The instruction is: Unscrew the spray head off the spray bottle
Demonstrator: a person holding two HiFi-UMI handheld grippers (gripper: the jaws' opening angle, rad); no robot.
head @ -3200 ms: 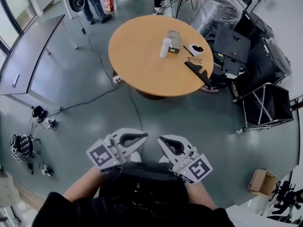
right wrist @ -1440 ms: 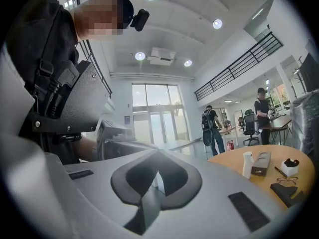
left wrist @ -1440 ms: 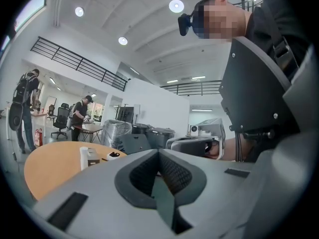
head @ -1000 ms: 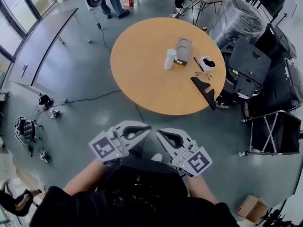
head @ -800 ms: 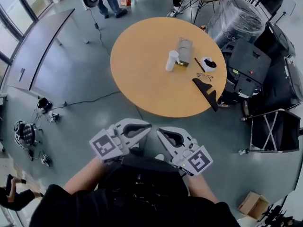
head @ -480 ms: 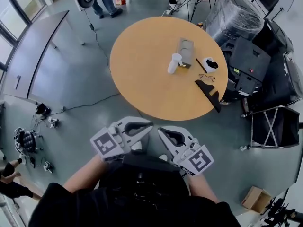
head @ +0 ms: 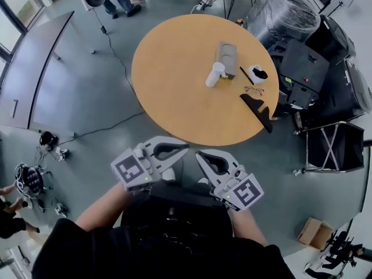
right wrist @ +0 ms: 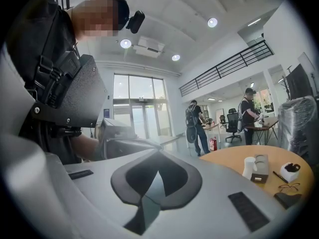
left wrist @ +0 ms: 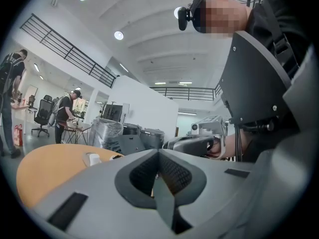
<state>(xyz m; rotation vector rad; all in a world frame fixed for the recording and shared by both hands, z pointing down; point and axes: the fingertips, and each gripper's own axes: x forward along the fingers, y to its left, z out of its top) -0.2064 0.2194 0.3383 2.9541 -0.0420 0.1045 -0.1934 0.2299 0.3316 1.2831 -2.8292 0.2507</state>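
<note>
Grey concrete floor [head: 87, 115] spreads beneath the person, who holds both grippers side by side near the chest. The left gripper [head: 183, 149] and the right gripper [head: 200, 155] each have their jaws pressed together on nothing. Ahead, past the near rim of the round wooden table [head: 174, 97], the white cylindrical spray bottle [head: 216, 74] stands upright beside a grey box [head: 226, 58]. It is well apart from the fingertips and slightly to their right, so the right gripper looks marginally nearer. Compared with a second ago, the table's near edge sits closer to the grippers. The jaws were closed then too.
</note>
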